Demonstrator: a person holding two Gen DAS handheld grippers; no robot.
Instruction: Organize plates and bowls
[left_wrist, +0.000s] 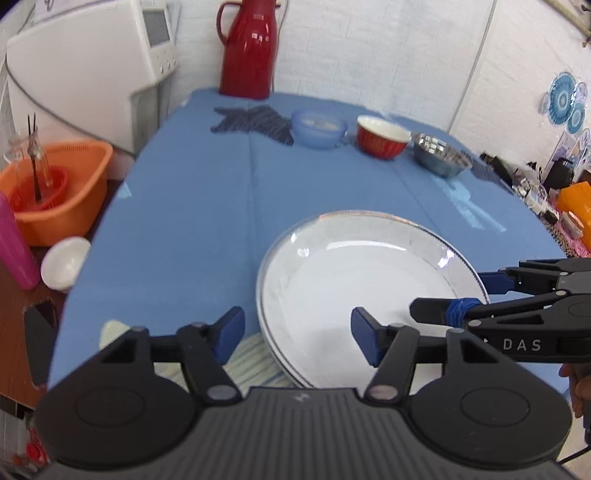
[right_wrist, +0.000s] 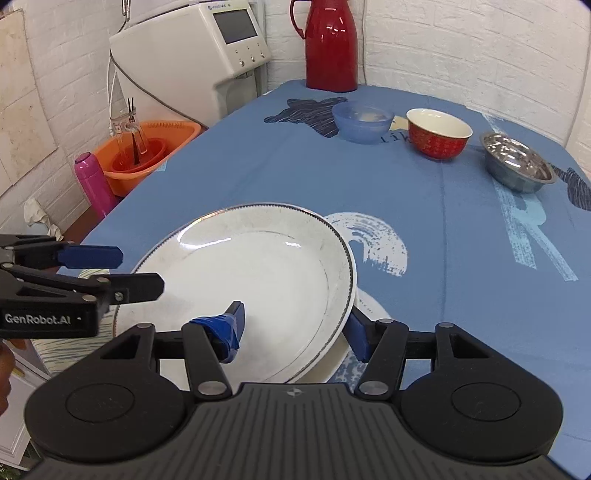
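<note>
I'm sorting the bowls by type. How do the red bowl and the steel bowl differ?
The red bowl is glossy red outside with a white inside; the steel bowl is bare, mirror-like metal throughout. The red bowl looks taller and steeper-walled, the steel bowl lower and wider. Both stand upright on the blue tablecloth, apart, and look empty.

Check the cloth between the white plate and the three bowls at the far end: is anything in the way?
Nothing visible. The blue cloth is bare between the white plate and the blue bowl, red bowl and steel bowl. The right gripper straddles the plate's rim.
</note>
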